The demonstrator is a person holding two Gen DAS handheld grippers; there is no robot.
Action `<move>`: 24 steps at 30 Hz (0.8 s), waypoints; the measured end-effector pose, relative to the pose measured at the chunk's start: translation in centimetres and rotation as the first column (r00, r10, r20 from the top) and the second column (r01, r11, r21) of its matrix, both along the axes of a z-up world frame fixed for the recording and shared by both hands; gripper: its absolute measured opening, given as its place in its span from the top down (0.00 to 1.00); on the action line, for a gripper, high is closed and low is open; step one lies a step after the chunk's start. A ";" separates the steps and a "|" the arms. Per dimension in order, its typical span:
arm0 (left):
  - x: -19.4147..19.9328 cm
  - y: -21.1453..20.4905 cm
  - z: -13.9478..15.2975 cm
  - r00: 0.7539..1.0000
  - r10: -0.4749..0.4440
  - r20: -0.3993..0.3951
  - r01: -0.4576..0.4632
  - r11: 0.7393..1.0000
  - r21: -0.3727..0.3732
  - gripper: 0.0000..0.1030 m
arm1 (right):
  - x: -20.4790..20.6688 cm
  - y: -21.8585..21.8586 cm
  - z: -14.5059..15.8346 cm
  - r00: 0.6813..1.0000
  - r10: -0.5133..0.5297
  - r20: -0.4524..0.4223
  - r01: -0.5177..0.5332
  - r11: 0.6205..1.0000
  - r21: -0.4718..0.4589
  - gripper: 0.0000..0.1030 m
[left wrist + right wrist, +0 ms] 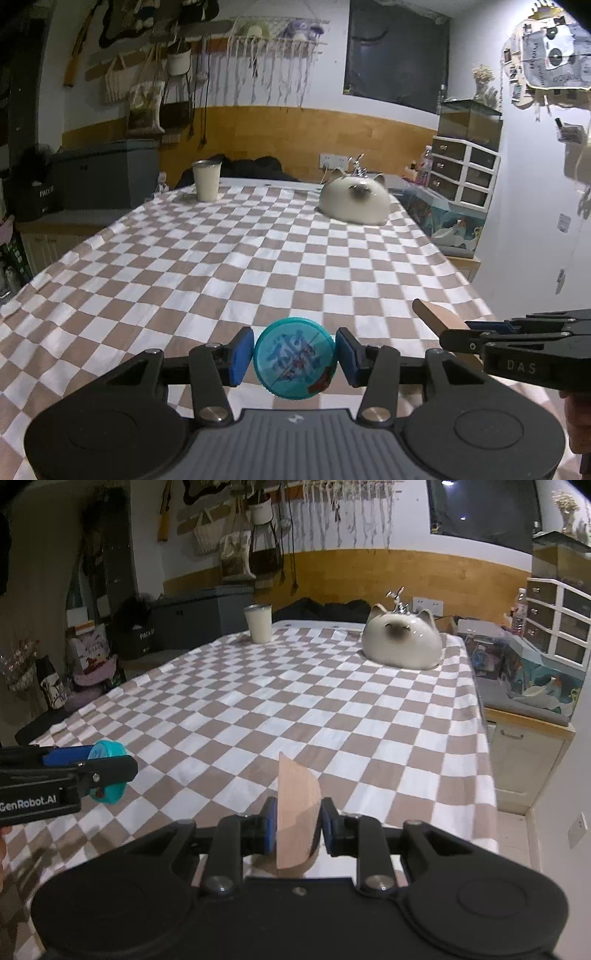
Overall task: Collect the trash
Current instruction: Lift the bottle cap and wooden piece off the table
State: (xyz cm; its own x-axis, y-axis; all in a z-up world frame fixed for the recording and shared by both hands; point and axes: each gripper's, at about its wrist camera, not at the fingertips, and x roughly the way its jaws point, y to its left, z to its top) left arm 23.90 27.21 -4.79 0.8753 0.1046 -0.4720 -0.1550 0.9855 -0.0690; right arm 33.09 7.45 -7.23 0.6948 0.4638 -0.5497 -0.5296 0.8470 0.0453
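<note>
**Trash: a teal lid and a piece of cardboard, one in each gripper**

From the left wrist camera, the teal lid point(294, 357), round with a blue and red print on its face, sits between the blue pads point(239, 356) of the left gripper point(294, 358), pinched at its two sides and held above the checked tablecloth point(236, 258). Off to the right of this tool, the right gripper point(476, 328) comes in sideways with its fingers pressed on a brown piece of cardboard point(437, 315) that sticks out ahead of it. Far ahead, across the cloth, a cream cup point(207, 181) stands to the left and a white cat-shaped dish point(354, 201) sits to the right, well apart from each other. A set of white drawers point(467, 173) stands beyond the table's right edge.

From the right wrist camera, the piece of cardboard point(297, 812) stands on edge between the pads point(269, 825) of the right gripper point(297, 825), gripped low down with its curved upper part rising ahead of the tool; whether it is a flat scrap or a squashed tube is hard to tell. To the left, the left gripper point(85, 760) shows side-on, the teal lid point(109, 771) clamped in it. The cup point(259, 623) and the cat-shaped dish point(402, 642) lie far ahead at the table's far end.
</note>
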 end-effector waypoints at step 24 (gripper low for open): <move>-4.9 -12.9 1.9 0.997 -0.071 0.043 0.071 0.997 0.017 0.62 | -8.9 -14.7 4.3 0.985 -0.132 0.107 0.119 0.986 0.116 0.75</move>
